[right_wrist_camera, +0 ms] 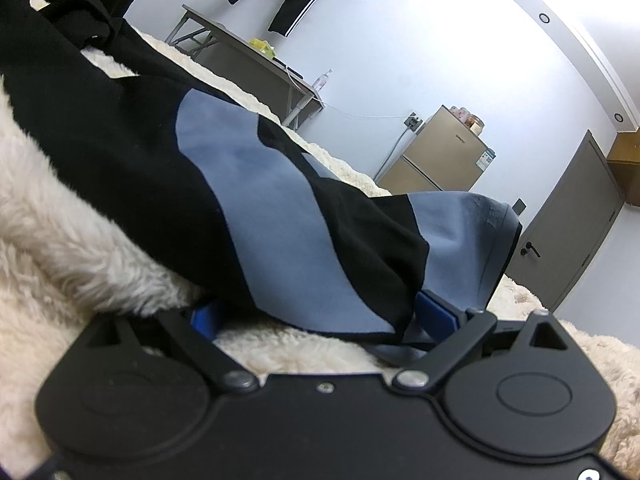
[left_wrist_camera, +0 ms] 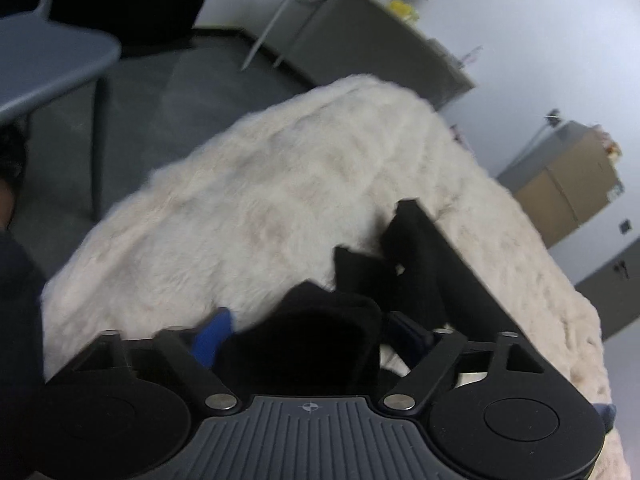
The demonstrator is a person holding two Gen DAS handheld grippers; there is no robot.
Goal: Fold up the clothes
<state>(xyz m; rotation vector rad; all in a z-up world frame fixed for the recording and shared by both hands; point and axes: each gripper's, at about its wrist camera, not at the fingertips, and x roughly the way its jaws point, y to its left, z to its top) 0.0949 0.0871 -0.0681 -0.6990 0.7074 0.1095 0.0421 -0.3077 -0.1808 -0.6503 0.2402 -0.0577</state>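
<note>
Folding looks to be at an early stage: the black and blue garment [right_wrist_camera: 248, 184] lies loosely heaped on the cream fleece blanket [right_wrist_camera: 60, 240], running in the right wrist view from 10 o'clock down to 4 o'clock, with wrinkled blue panels showing between black ones and no tidy edge yet.

The right gripper [right_wrist_camera: 324, 320] sits low on the blanket at the garment's near hem. Its blue pads stand well apart, with the hem draped between and over them; whether they press on the cloth I cannot tell.

In the left wrist view, the left gripper [left_wrist_camera: 304, 332] points down at the blanket with a dark bunch of cloth [left_wrist_camera: 316, 340] between its blue fingers [left_wrist_camera: 214, 336]. The jaws are narrow. The picture is blurred, so a firm pinch is not certain, though the cloth fills the gap. More black fabric [left_wrist_camera: 404, 264] trails toward 1 o'clock.

Judging from this, the step in hand is taking hold of two points of the garment. Next it needs both grips secured, then lifting and spreading it flat before any crease is made.
</note>
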